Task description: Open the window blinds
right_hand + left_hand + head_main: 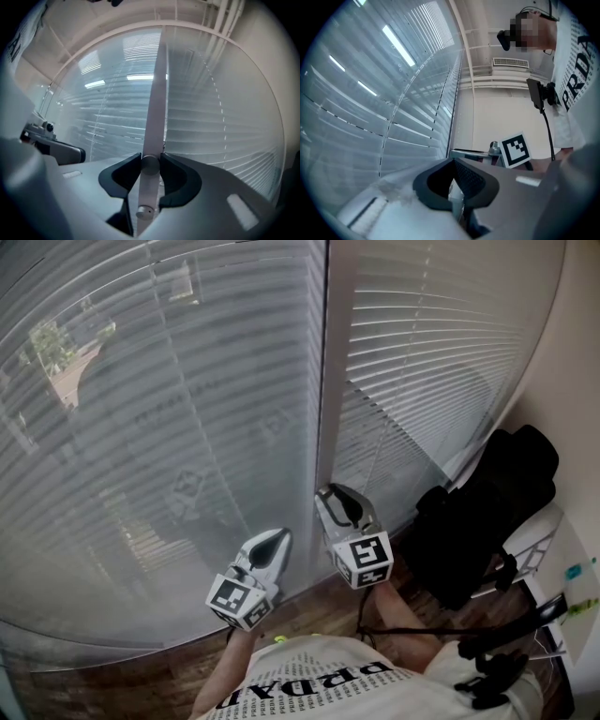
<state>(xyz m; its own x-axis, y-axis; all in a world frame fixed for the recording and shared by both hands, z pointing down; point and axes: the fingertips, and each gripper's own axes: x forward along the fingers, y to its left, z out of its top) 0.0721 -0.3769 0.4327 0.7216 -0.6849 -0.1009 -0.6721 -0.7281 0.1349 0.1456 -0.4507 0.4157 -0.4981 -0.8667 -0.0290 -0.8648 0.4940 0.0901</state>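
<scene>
Closed grey slatted blinds cover the window, with a second panel to the right of a pale upright post. My right gripper is level at the foot of that post. In the right gripper view its jaws are shut on a pale upright blind wand that runs up between the two panels. My left gripper hangs lower and to the left, close to the left blind. Its black pads meet at the tips with nothing held.
A black bag sits on a white chair in the right corner, against a pale wall. Wooden floor runs along the bottom of the blinds. The person's printed white shirt fills the bottom of the head view.
</scene>
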